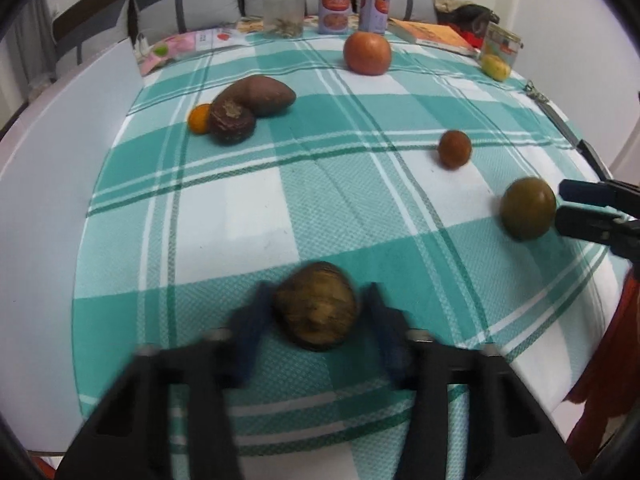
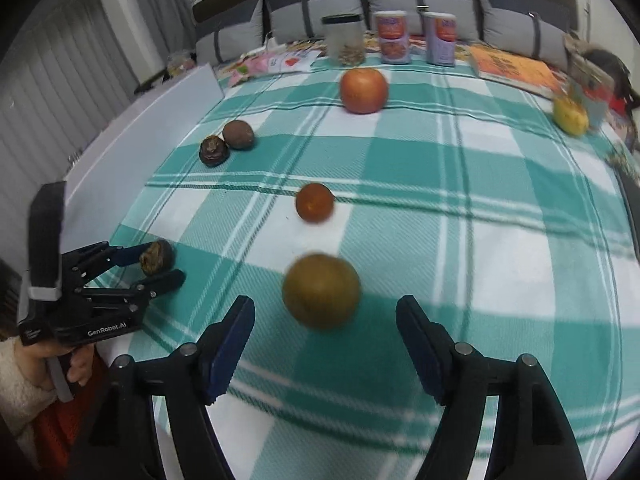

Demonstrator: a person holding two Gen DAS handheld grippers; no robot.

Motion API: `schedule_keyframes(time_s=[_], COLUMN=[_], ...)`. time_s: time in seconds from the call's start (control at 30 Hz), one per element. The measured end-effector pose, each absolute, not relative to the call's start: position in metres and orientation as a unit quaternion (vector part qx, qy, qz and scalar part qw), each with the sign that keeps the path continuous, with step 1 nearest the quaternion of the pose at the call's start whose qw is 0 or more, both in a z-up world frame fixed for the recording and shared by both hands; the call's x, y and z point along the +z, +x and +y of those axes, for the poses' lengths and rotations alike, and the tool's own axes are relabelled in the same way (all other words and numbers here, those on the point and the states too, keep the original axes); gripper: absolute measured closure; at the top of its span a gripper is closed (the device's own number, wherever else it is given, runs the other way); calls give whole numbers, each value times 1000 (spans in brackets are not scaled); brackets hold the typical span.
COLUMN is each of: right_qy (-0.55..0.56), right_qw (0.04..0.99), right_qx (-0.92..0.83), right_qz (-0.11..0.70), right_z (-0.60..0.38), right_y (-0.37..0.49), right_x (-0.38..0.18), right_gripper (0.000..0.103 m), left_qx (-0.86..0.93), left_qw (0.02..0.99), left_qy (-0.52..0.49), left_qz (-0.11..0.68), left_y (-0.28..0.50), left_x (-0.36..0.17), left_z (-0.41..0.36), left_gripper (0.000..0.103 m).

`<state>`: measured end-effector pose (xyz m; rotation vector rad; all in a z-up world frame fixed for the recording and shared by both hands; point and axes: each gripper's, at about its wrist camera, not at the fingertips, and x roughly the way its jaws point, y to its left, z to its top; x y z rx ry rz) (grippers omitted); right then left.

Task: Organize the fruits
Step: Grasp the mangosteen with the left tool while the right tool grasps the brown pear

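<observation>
- The left gripper (image 1: 316, 312), low in the middle of its own view, has its blue fingers on either side of a wrinkled brown fruit (image 1: 316, 310); they look closed on it, though motion blur hides the exact contact.
- The right wrist view shows that same left gripper at the lower left with the fruit between its fingers.
- The right gripper (image 2: 324, 340) is spread wide, holding nothing, with a greenish-brown round fruit (image 2: 321, 291) lying on the checked cloth (image 2: 500, 248) just ahead of its fingers.
- Beyond it, mid-frame, sits a small reddish fruit (image 2: 315, 202), and further up a big red apple (image 2: 363, 90).
- In the upper left of the left wrist view, a long brown fruit (image 1: 260, 95), a dark round fruit (image 1: 232, 122) and a little orange one (image 1: 200, 118) are huddled together, touching.
- A yellow fruit (image 1: 496, 66) rests at the upper right by a glass jar (image 1: 502, 42).
- Two tins (image 1: 334, 9) and a clear jar (image 1: 283, 11) stand along the worktop's far edge.
</observation>
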<state>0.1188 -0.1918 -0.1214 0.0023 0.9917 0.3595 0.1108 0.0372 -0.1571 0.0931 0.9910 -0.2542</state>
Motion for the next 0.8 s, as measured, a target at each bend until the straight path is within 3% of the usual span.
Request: schedule_keyframes(time_s=[0.1,0.13,0.17,0.2,0.37,0.57,0.8], right_qy=[-29,-44,-50,-56,5,85,93], right_qw=[849,840,836,832,830,822,803], right_qx=[171,165,160,150,150,219,335], right_qz=[499,515,522,531,537,519,484], right_z=[-172,-165,-163,-162,-181,-174,-72], right_y=[135,140,143,145,144,142,161], right_x=[-131,-137,-141,-145,-132,-76,0], right_gripper=[30,35,51,54,54,54,54], left_qx=[-118,-118,-118,-119,-138,-179,-93], left_qw=[866,865,864,862,858,865,896], left_qy=[31,28,23,17,-13,-67,-96], left_qz=[484,487,489,492,495,464,423], left_y=[116,117,116,116,108,92,103], left_x=[-156,-156,-155,-154,-135,-56,17], left_z=[41,42,43,44,48,78,196], left_gripper=[60,60,60,60,60,60,60])
